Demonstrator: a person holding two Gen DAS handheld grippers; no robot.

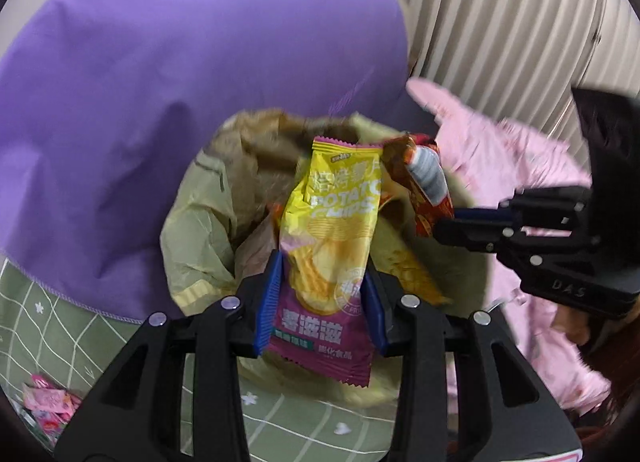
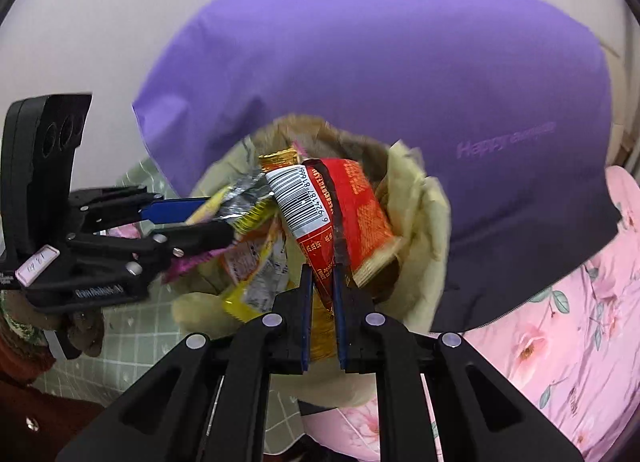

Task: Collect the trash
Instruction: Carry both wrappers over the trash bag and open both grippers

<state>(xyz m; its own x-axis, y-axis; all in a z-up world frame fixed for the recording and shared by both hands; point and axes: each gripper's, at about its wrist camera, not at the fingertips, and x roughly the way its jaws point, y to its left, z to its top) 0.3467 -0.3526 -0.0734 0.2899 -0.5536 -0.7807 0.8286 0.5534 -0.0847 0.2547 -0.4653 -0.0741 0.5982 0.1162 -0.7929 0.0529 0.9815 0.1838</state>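
Observation:
My left gripper [image 1: 322, 274] is shut on a yellow and purple potato chip bag [image 1: 332, 230], held over the open mouth of a bin lined with a yellowish bag [image 1: 200, 230]. My right gripper [image 2: 322, 286] is shut on a red snack wrapper [image 2: 348, 202] with a white barcode label, over the same lined bin [image 2: 428, 230]. In the left wrist view the right gripper [image 1: 452, 222] comes in from the right with the red wrapper [image 1: 424, 182]. In the right wrist view the left gripper [image 2: 208, 218] comes in from the left. Several wrappers [image 2: 256, 266] lie in the bin.
A large purple pillow [image 1: 180, 82] lies behind the bin on a green checked sheet [image 1: 60, 334]. A pink floral quilt [image 2: 560, 342] is to the right. Pink wrappers [image 1: 48, 406] lie on the sheet at the lower left. A ribbed wall panel [image 1: 500, 14] is at the back right.

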